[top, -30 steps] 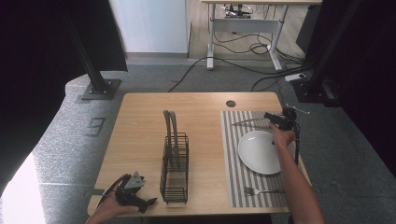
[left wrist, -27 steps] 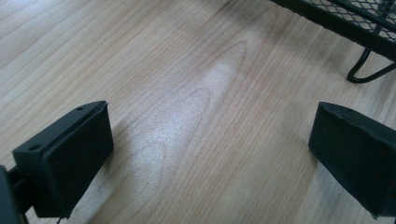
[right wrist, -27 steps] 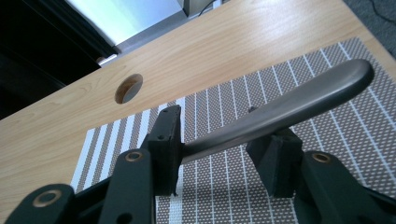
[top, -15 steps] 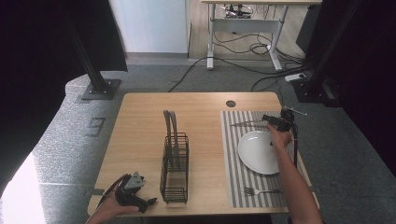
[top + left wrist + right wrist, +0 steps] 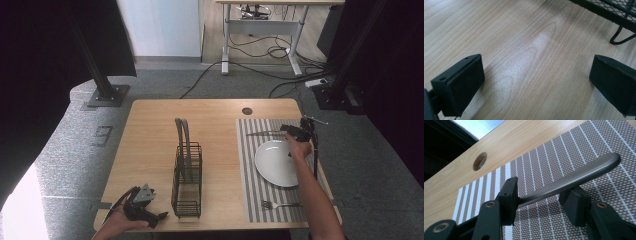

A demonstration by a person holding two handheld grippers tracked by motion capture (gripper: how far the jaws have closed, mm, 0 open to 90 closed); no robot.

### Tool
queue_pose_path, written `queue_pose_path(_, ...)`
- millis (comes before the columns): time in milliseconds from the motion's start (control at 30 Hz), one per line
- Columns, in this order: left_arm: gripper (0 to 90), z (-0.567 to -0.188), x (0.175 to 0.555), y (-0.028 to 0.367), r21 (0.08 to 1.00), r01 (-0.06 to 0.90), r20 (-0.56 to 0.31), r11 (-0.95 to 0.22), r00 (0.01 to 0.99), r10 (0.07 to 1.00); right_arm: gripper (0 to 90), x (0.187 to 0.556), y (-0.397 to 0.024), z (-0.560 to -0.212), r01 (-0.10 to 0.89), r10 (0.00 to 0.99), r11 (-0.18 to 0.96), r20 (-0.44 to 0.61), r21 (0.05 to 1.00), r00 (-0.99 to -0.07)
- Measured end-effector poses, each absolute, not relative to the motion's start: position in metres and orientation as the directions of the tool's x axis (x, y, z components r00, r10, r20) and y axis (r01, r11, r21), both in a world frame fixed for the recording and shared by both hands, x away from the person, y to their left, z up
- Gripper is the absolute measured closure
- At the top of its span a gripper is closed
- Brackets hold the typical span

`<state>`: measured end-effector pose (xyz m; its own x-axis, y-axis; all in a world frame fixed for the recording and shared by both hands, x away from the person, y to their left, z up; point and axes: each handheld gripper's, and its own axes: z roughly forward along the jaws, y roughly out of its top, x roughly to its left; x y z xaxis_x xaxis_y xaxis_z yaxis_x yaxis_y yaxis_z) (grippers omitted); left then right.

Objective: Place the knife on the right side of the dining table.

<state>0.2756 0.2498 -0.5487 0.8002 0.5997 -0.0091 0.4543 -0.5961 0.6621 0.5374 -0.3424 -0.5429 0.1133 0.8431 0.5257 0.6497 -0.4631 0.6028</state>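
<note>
A dark metal knife [image 5: 262,133] lies across the far end of the striped placemat [image 5: 250,170], blade pointing left. My right gripper [image 5: 287,129] sits low at its handle end. In the right gripper view the handle [image 5: 574,176] runs slantwise between the jaws of my right gripper [image 5: 541,200], which have just been opening; the pads are not pressing on it. My left gripper [image 5: 157,217] rests at the table's front left corner. In its own view my left gripper [image 5: 536,82] stands open over bare wood.
A white plate [image 5: 275,162] sits on the placemat, with a fork [image 5: 280,204] near its front edge. A black wire rack [image 5: 187,175] stands mid-table, its foot [image 5: 621,37] close to the left gripper. A cable hole [image 5: 247,111] is behind the mat.
</note>
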Motion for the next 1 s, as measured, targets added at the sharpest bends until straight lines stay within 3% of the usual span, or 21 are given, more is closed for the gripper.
queue_pose_path(700,0.0,-0.549,0.275,0.25,0.662,0.455,-0.009,-0.596,0.799,0.601,49.3,0.538,-0.336,-0.542,0.687,0.888,-0.4,0.443,0.606,0.126)
queue_pose_path(900,0.0,-0.549,0.276,0.25,0.662,0.455,-0.01,-0.596,0.8,0.6,48.1,0.537,-0.334,-0.528,0.651,0.912,-0.333,0.409,0.682,0.038)
queue_pose_path(1000,0.0,-0.549,0.276,0.25,0.662,0.455,-0.01,-0.596,0.8,0.6,47.1,0.546,-0.328,-0.519,0.693,0.93,-0.26,0.369,0.672,-0.009)
